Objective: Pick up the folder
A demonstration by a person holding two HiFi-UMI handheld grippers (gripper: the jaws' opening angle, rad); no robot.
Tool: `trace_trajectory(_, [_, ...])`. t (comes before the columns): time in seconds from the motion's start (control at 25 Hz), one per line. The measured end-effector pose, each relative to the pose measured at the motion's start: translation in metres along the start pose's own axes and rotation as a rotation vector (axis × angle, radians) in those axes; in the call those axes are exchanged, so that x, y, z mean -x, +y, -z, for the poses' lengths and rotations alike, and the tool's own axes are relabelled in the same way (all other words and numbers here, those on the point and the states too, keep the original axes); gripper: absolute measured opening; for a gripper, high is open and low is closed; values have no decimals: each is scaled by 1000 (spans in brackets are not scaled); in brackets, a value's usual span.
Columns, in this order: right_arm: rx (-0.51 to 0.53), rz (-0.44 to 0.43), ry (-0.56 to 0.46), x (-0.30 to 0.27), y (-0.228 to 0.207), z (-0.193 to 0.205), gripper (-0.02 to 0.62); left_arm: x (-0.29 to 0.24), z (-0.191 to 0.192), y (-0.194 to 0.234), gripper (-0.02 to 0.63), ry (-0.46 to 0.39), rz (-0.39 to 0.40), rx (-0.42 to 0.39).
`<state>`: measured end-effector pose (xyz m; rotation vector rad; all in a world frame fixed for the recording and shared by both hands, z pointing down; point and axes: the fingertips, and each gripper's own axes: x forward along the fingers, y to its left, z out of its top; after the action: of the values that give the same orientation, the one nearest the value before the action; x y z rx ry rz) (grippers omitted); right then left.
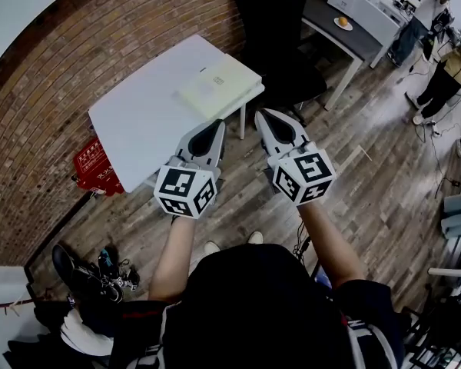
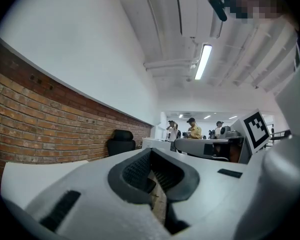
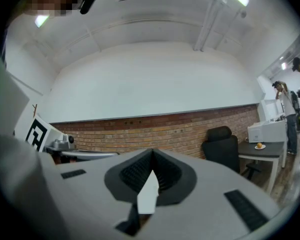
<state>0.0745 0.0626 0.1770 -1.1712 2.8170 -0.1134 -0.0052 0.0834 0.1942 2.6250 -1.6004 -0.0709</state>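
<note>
A pale yellow-green folder (image 1: 217,85) lies flat on the right corner of a white table (image 1: 138,125) set against a brick wall. My left gripper (image 1: 217,124) hovers just short of the table's near edge, below the folder, its jaws shut and empty. My right gripper (image 1: 262,115) hangs beside it, off the table's right corner, also shut with nothing in it. In the left gripper view the left gripper (image 2: 151,152) points level, its jaws meeting at the tips. The right gripper (image 3: 152,152) looks the same in the right gripper view. Neither of these two views shows the folder.
A black office chair (image 1: 280,37) stands just right of the table. Behind it a grey desk (image 1: 346,37) carries a white printer (image 1: 361,2) and an orange on a plate (image 1: 343,22). A red box (image 1: 96,167) and shoes (image 1: 84,271) sit on the wooden floor at left. People stand at far right.
</note>
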Motion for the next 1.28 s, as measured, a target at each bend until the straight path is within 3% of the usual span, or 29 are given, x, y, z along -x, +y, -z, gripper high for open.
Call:
trace_trajectory(0.72, [-47,-64,0,4,-58,12,28,-42,13,-21,18,17,-78,-23])
trace_trajectory(1.28, [-58,-79,7,-34,-64,18,28,-57,12,11,18,22,-93,-42])
